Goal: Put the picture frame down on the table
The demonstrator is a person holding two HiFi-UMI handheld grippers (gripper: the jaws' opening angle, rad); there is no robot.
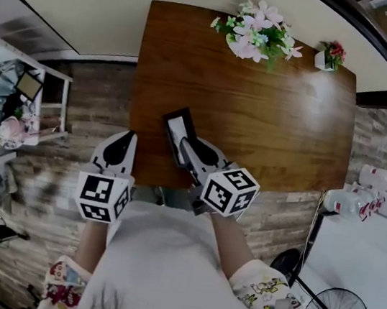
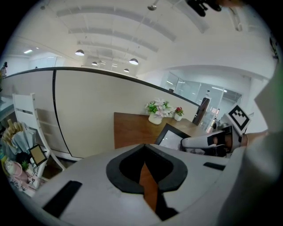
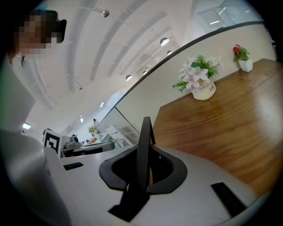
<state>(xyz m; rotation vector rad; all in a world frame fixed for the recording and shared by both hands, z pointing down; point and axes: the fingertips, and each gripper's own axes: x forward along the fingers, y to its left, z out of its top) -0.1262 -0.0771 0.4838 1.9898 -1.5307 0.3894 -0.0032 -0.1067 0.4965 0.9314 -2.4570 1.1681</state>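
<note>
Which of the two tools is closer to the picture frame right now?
Right. The right tool is clamped on the picture frame. The left tool sits off to the frame's left, apart from it, with its jaws together on nothing.

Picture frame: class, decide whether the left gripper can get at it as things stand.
Probably yes: the left gripper, shut and empty, sits beside the picture frame with nothing between them. The right gripper clamps the frame's near edge, so the left would need another edge.
</note>
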